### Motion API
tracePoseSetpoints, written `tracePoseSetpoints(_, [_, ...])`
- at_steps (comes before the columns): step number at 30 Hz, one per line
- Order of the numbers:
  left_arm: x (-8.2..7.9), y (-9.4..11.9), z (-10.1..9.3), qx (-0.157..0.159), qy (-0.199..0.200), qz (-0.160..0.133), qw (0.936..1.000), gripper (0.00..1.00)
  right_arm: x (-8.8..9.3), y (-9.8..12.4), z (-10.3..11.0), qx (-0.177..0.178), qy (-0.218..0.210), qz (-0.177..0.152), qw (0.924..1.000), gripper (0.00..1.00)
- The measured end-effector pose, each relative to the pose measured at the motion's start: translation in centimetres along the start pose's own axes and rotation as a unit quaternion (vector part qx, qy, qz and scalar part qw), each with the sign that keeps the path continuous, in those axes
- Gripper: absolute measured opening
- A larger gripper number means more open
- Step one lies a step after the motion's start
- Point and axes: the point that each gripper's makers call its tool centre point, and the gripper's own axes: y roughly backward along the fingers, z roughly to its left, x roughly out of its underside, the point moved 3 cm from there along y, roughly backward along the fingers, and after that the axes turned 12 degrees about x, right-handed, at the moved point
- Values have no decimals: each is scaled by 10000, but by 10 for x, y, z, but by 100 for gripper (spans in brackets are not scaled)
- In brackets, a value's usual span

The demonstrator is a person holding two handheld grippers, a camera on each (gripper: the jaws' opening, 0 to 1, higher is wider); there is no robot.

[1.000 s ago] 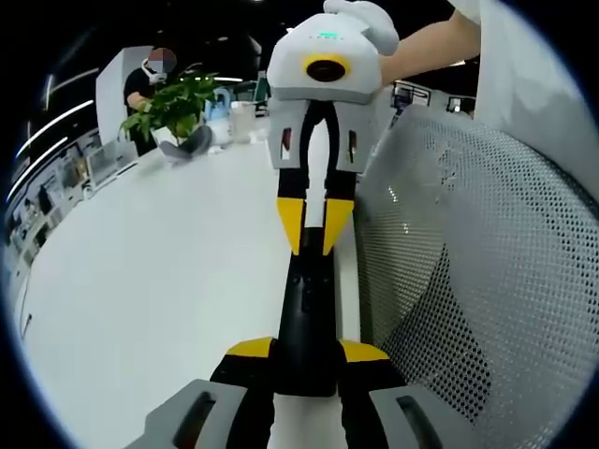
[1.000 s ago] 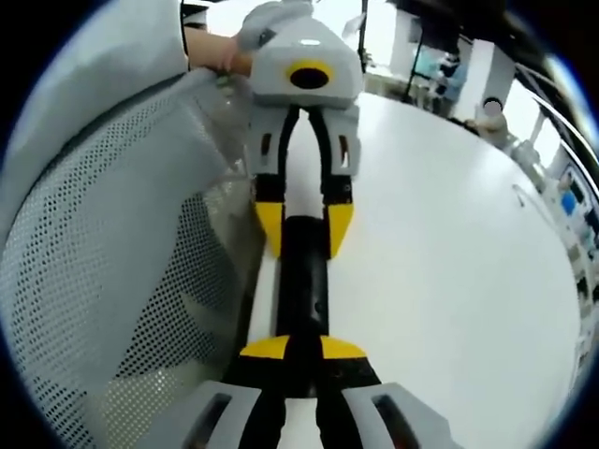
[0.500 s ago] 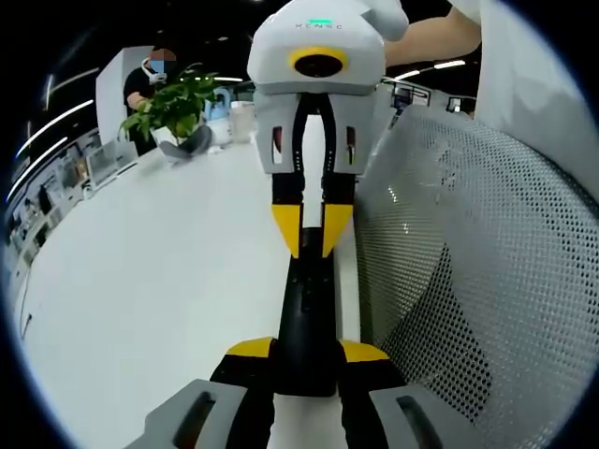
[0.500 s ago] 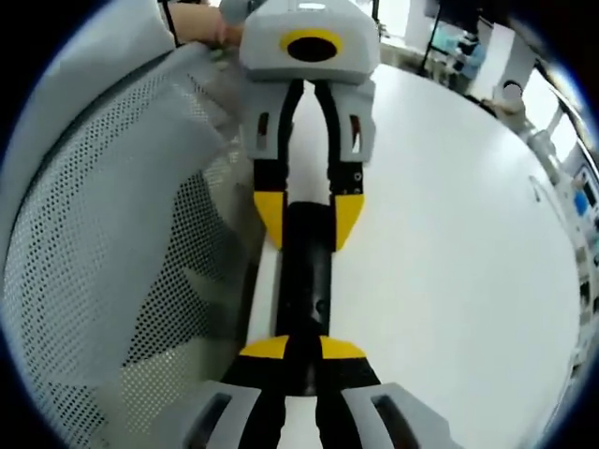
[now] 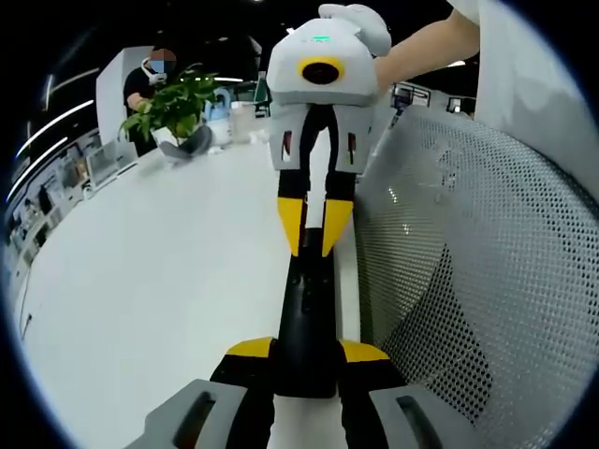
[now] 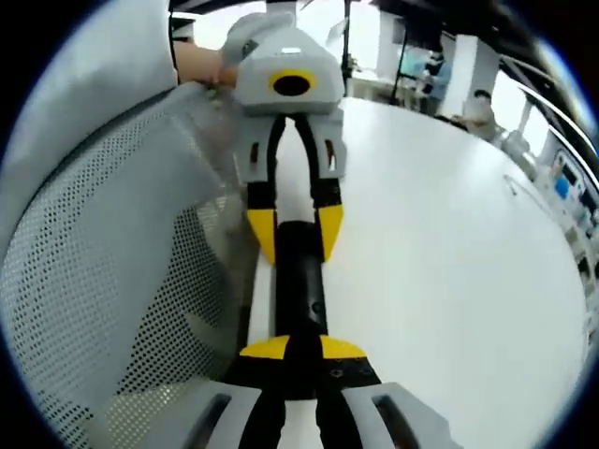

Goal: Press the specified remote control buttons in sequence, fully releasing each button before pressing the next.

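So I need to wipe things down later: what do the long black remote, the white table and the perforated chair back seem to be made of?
The long black remote looks like smooth, slightly glossy plastic: it shows soft highlights. The white table reads as a smooth laminate or painted top, evenly bright with no grain. The perforated chair back appears to be pale grey mesh or punched plastic, dotted with regular small holes; which one I cannot tell.

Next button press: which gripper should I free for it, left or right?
Right, narrowly. Each gripper clamps one end of the slim black remote control. In the left gripper view the right gripper catches just its far end with its yellow tips, easier to release; the left gripper steadies it.
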Motion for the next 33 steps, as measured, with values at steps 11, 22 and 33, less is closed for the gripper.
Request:
tracePoseSetpoints(11, [0, 0, 0, -1, 5, 0, 10000, 24, -7, -4, 2, -67, 441, 193, 9988, 7])
tracePoseSetpoints(22, [0, 0, 0, -1, 0, 4, 10000, 24, -11, -7, 3, -174, 677, 913, 9934, 5])
tracePoseSetpoints(33, [0, 0, 0, 0, -10, 20, 10000, 24, -6, -3, 4, 174, 319, 225, 9991, 6])
